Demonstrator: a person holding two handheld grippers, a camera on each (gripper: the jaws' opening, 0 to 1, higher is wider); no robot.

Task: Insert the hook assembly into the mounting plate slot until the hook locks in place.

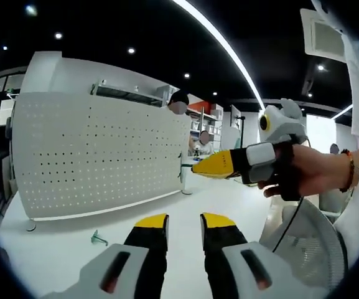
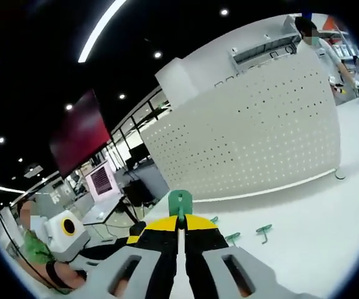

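A white perforated mounting plate [image 1: 98,159] stands upright on the white table; in the right gripper view the plate [image 2: 254,134] fills the upper right. My right gripper [image 2: 180,221] is shut on a green hook [image 2: 180,202] that sticks up between its yellow tips, a short way in front of the plate. In the left gripper view, the right gripper [image 1: 196,168] comes in from the right, held by a gloved hand and pointing at the plate's right end. My left gripper [image 1: 184,219] stands open over the table with nothing between its fingers.
One loose green hook [image 1: 98,238] lies on the table [image 1: 61,255] near the plate's foot. Several more green hooks [image 2: 263,232] lie ahead of the right gripper. A mesh chair back [image 1: 310,249] stands at the right. Desks and screens [image 2: 101,180] fill the background.
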